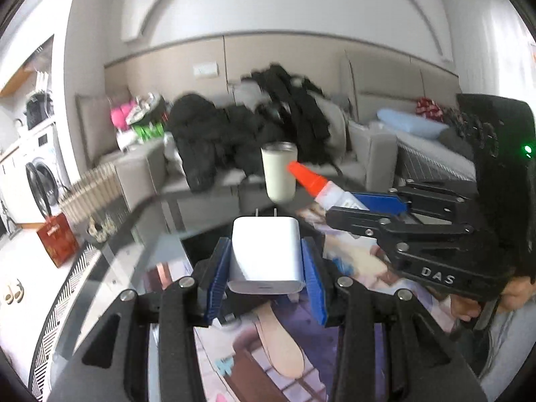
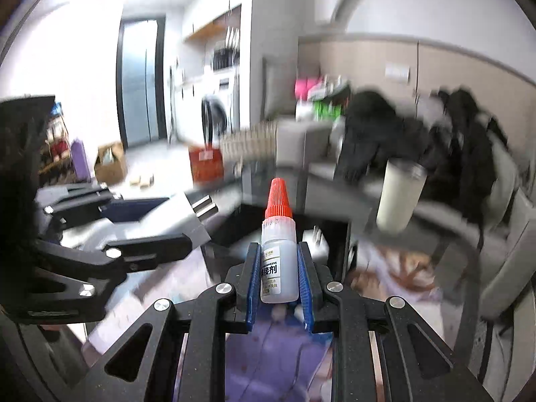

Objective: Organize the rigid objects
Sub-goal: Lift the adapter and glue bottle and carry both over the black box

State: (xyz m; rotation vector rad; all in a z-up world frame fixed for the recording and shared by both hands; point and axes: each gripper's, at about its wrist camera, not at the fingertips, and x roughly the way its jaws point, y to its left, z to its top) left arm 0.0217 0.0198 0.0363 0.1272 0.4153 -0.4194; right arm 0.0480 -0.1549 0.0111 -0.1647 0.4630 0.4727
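Left gripper (image 1: pixel 266 261) is clamped on a white charger (image 1: pixel 264 254), its blue pads (image 1: pixel 217 274) pressed against both sides of the block. Two metal prongs point forward, away from the camera, and the port end faces back toward the handle. Charger is held clear above the table (image 1: pixel 157 248), whose dark glass top carries a printed mat (image 1: pixel 351 251) with cartoon artwork.

Right gripper (image 2: pixel 279 276) is closed on a small glue bottle (image 2: pixel 278 251), pads against its white body, red cone cap (image 2: pixel 278 197) pointing forward and up. Label text is partly legible but too small to read fully. In the left wrist view the same bottle (image 1: pixel 321 184) enters from the right, its cap close to a cream-coloured cup (image 1: pixel 279 171) that stands on the far part of the table. Both tools are near each other, not touching.

Behind the table: a grey sofa (image 1: pixel 372 147) heaped with black clothing (image 1: pixel 241 130), a slatted wooden basket (image 1: pixel 92 189) at the table's left end, a red box (image 1: pixel 57 241) on the floor, and a washing machine (image 1: pixel 38 174) at far left. Both views are motion-blurred.
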